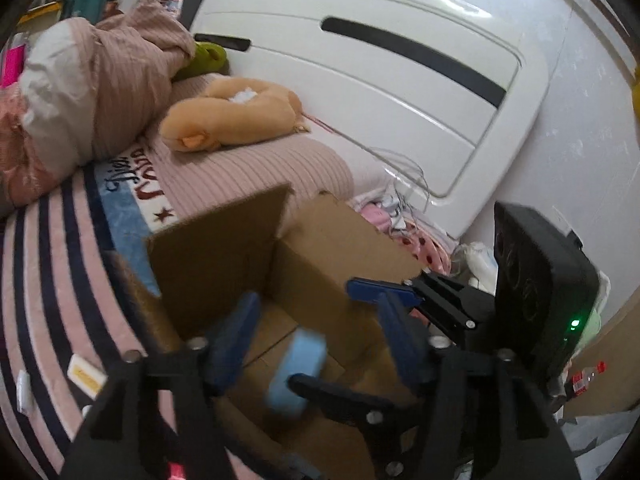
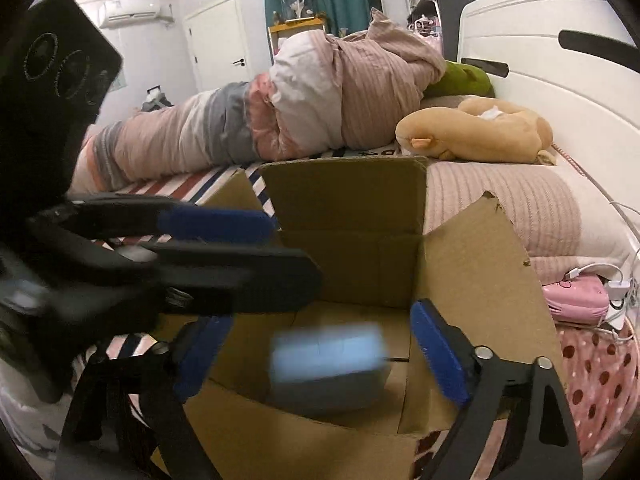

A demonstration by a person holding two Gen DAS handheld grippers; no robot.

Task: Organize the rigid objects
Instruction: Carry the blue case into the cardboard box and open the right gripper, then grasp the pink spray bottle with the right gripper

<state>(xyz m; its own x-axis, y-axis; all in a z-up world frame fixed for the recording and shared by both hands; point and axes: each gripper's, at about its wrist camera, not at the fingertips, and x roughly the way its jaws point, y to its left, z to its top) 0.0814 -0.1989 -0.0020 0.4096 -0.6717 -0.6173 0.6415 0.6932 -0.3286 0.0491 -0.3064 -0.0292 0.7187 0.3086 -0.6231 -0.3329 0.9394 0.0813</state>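
An open cardboard box stands on the bed; it also shows in the right wrist view. A light blue block is blurred inside the box, between the fingers of both grippers, and also shows in the right wrist view. My left gripper is open over the box, fingers apart from the block. My right gripper is open, its blue pads on either side of the block without touching it. The right gripper's fingers also show in the left wrist view, and the left gripper's in the right wrist view.
A striped bedspread lies left of the box. A tan plush toy and rolled bedding lie behind it. A white headboard stands beyond. Pink items and cables lie right of the box.
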